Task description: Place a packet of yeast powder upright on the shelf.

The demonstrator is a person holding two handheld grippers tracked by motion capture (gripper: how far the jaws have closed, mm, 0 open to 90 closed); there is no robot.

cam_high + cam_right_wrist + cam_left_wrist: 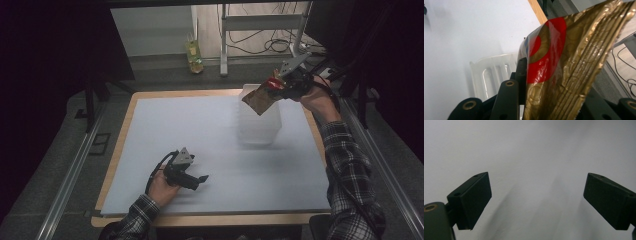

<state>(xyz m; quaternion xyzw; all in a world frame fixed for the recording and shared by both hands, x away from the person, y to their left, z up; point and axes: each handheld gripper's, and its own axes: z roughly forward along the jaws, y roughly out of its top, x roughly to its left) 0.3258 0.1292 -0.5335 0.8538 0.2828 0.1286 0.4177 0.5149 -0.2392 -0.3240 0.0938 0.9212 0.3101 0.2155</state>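
Note:
A gold foil snack packet (260,99) with red circles hangs over the clear plastic bin (258,122) at the table's far right. My right gripper (280,85) is shut on the packet's upper end. In the right gripper view the packet (574,62) rises between the black jaws, and the bin's ribbed white rim (494,72) lies below it. My left gripper (197,181) rests on the white table cover (200,130) near the front left, pointing right. Its jaws stand open in the left gripper view, nothing between the fingers (472,200).
A bottle (193,57) stands on the floor beyond the table's far edge. A metal frame leg (224,40) and loose cables (270,45) lie behind the table. Dark curtains flank both sides. The wooden table edge (200,220) shows along the front.

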